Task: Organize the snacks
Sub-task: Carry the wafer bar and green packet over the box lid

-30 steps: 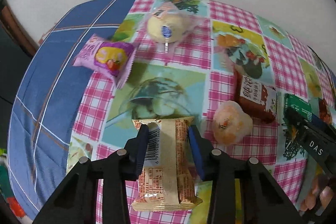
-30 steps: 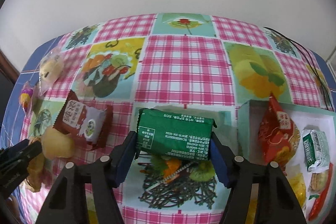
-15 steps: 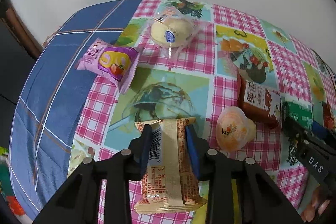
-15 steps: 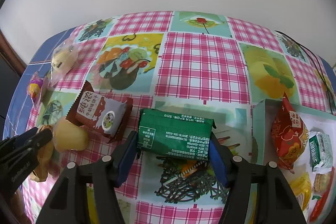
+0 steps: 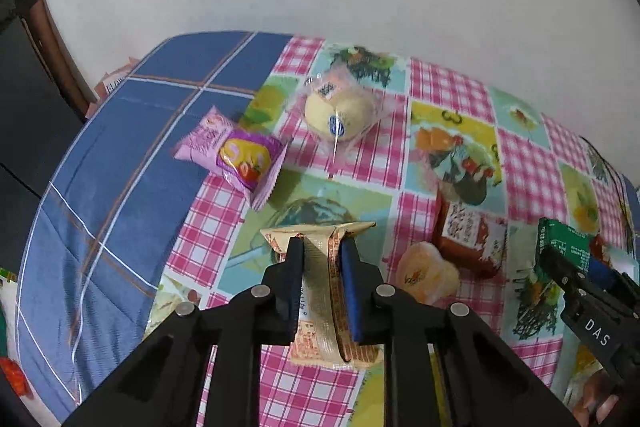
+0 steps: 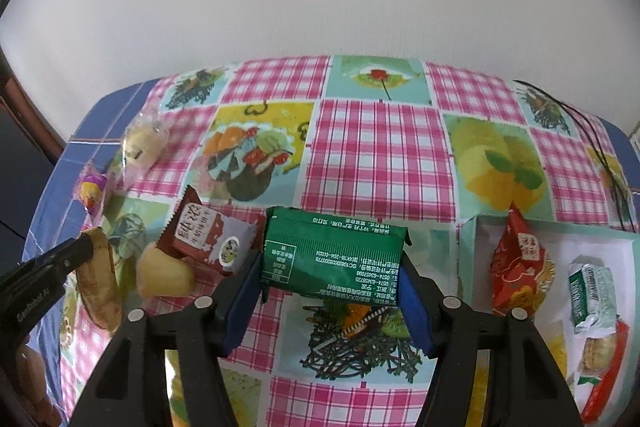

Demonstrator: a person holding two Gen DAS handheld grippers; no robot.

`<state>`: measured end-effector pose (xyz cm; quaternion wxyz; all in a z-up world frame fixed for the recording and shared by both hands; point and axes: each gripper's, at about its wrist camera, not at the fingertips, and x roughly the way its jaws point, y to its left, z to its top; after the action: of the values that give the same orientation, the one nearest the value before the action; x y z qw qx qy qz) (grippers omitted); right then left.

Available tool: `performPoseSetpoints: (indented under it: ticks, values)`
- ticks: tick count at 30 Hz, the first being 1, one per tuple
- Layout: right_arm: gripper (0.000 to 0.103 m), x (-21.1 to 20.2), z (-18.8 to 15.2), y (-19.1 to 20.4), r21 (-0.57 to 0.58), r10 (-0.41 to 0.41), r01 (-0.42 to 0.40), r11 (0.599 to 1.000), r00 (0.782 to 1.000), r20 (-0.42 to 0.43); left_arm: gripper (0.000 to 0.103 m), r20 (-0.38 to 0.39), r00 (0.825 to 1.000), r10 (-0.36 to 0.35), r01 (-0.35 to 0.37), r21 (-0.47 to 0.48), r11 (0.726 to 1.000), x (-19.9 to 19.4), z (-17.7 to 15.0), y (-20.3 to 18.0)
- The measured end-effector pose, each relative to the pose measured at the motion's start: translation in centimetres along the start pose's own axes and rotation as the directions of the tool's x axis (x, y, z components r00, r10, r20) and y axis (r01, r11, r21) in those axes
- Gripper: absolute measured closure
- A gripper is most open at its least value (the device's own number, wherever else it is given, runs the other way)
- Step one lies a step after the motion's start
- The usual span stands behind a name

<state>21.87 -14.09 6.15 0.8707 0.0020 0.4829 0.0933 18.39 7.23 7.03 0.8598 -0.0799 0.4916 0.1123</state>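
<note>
Your left gripper (image 5: 320,253) has its jaws pinched narrow on the beige snack pack (image 5: 324,291): blue pads press both long sides and the wrapper buckles between them. The pack's far end sticks out past the fingertips; its near end is cut off behind the finger frame, and you can't tell whether it is lifted off the tablecloth (image 5: 360,163) or resting on it. Your right gripper (image 6: 332,275) has its jaws spread wide, clamped on the short ends of the green packet (image 6: 334,257), label side up, held crosswise over the cloth. The white tray (image 6: 480,227) sits right of it, near the table edge, holding a red bag (image 6: 518,263) and a green-white wrapped bar (image 6: 592,291); the tray's right side runs out of frame, and the items at its near corner are too distorted to name. Loose on the cloth to the left: brown-red packet (image 6: 208,239), jelly cup (image 5: 426,273), purple packet (image 5: 236,153), and a wrapped round bun (image 5: 340,111) at the far side. Print on every wrapper is too small to read.
</note>
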Motion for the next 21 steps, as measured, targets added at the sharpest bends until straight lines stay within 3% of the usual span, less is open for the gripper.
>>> performPoseSetpoints:
  ticks: [11,21]
  values:
    - [0.036,-3.4,0.9,-1.5,0.015,0.011,-0.012,1.000,0.998,0.061,0.085,0.126,0.992,0.010,-0.014,0.027,1.000,-5.1,1.2,-2.5]
    - [0.036,-5.0,0.9,-5.3,0.056,-0.009,0.005,0.998,0.997,0.072,0.085,0.160,0.986,-0.037,0.021,0.103,0.994,-7.1,1.0,-7.9]
